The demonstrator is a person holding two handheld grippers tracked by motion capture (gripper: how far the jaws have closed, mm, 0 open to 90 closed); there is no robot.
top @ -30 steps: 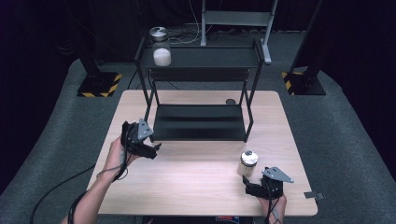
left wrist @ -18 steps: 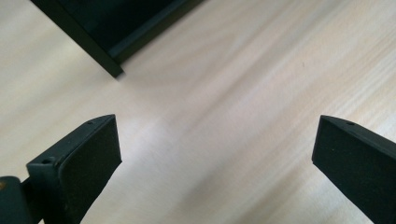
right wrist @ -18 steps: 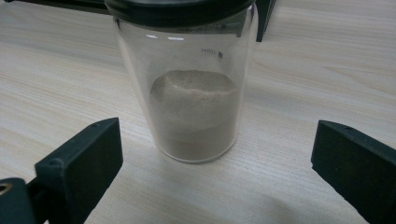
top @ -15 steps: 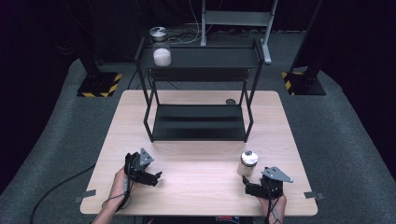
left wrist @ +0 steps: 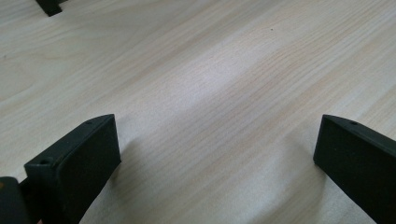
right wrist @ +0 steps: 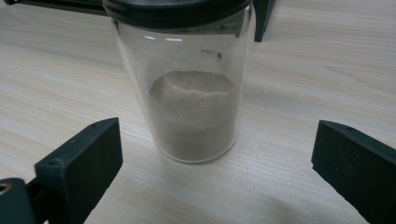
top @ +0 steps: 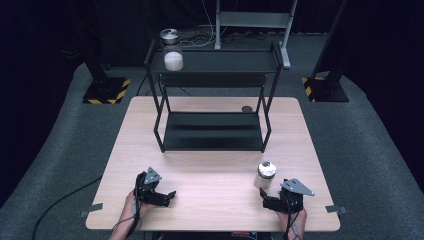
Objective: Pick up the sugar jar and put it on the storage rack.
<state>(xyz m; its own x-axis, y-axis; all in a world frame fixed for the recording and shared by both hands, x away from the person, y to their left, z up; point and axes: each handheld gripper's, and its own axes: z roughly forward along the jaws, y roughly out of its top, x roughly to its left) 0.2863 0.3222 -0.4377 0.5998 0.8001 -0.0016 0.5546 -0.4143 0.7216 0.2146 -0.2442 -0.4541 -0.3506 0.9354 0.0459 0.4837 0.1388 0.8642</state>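
High view: two grippers, two jars, one rack, one table; left gripper low over the near-left part of the pale wood-grain table, jaws spread, nothing between them; right gripper near the front-right edge, grey three-cornered plate on top, pointed at the near jar; that jar is a clear glass cylinder with a dark lid, upright on the table just beyond the right gripper, well apart from the left one; black metal two-shelf rack stands at the table's far half; second jar (white powder inside, metal-looking lid) sits on the rack's top shelf at its left end; one small dark round thing on the table behind the rack, too small to identify.

Left gripper view: two matte black blocky jaws wide apart; bare wood grain between them; a dark rack foot at the top-left corner.

Right gripper view: two black jaws wide apart, flanking the near jar without touching it; smooth glass wall, beige-grey powder heaped in the lower half, small printed marking near the top, black lid edge above; jar stands upright on the table.
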